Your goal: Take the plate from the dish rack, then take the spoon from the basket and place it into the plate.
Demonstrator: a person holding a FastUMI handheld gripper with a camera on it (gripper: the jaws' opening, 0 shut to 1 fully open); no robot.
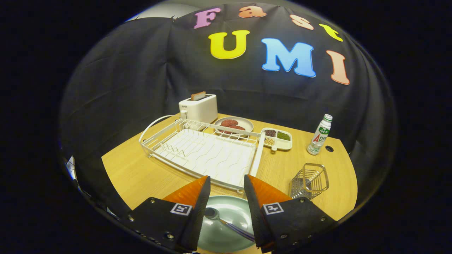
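A pale green plate lies on the wooden table right below my gripper, between the two fingers. A spoon rests in the plate, bowl toward the left finger, handle running under the right finger. The gripper is open and its fingers touch nothing. The white dish rack stands just ahead of the fingers with no dishes in it. The small wire basket sits to the right of the right finger, with nothing in it that I can make out.
Beyond the rack stand a white toaster with a slice in it, a plate of reddish food and a divided tray of grains. A small bottle stands at the back right, near a hole in the table.
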